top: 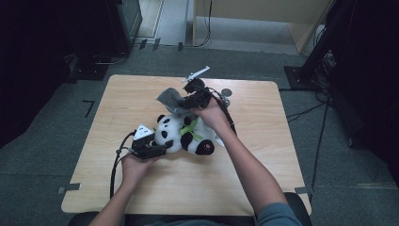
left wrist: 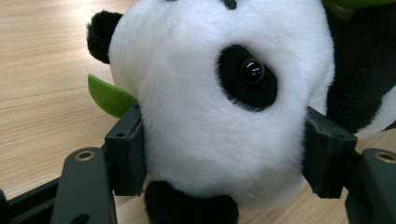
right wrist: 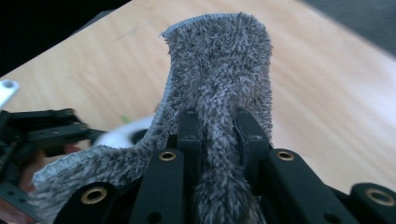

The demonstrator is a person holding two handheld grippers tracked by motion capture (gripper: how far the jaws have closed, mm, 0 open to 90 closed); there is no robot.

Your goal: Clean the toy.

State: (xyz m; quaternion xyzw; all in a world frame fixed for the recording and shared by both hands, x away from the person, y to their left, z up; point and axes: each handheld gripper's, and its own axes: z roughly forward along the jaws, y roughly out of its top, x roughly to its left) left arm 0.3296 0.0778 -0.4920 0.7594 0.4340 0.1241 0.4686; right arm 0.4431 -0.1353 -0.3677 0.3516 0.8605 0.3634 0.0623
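A plush panda (top: 184, 134) lies on its side at the centre of the high view, on a light wooden table (top: 141, 94). The left gripper (top: 160, 150), held in the person's left hand (top: 134, 167) at lower left of centre, meets the panda's head from the left. In the left gripper view its two black jaws press into the white fur on either side of the head (left wrist: 219, 93), clamped on it, with one black ear at the upper left and a green felt leaf (left wrist: 109, 95) poking out at middle left.

Just above the panda in the high view, the right gripper (top: 181, 104) is gripped by the right hand (top: 212, 115) and carries a piece of fuzzy grey cloth (top: 168, 98). In the right gripper view the jaws are pinched tight on a gathered fold of that cloth (right wrist: 219, 93), which rises through the centre of the frame and spreads toward the lower left. Whether the cloth's lower edge touches the panda is hard to tell, as that part is blurred.
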